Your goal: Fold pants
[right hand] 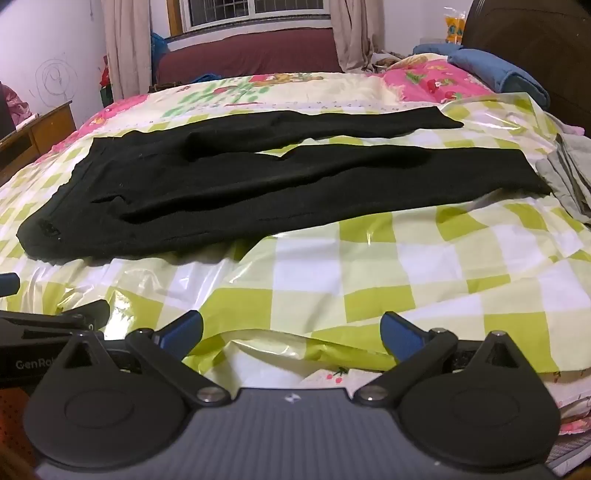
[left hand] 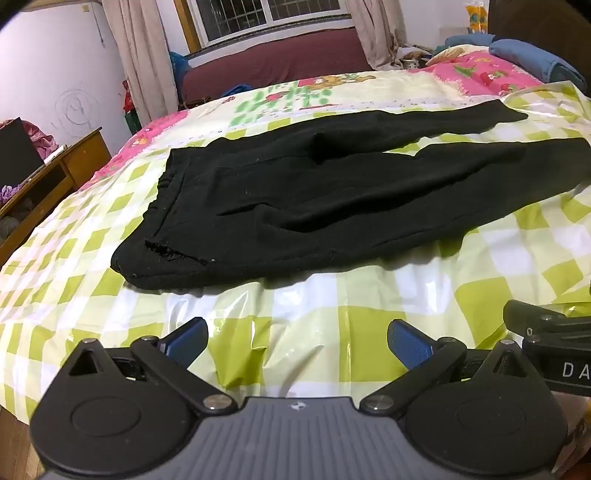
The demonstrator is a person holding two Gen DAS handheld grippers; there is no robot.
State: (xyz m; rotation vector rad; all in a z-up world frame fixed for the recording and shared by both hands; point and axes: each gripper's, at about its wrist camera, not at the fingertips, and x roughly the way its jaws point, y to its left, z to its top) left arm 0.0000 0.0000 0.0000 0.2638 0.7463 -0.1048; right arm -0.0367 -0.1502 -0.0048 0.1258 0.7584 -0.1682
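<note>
Both grippers hover side by side above a glossy green-and-white checked sheet (left hand: 369,295) at the bed's near edge. Left gripper (left hand: 297,341) and right gripper (right hand: 291,332) each stand with jaws spread wide, holding nothing. Beyond them, black pants (left hand: 314,195) lie flat, waistband (left hand: 162,206) left, 2 legs stretching right.

I am working in a home bedroom: a bed (left hand: 332,314) with a checked cover, curtains (left hand: 140,55), a barred window (left hand: 266,14), a wooden desk (left hand: 74,162).
</note>
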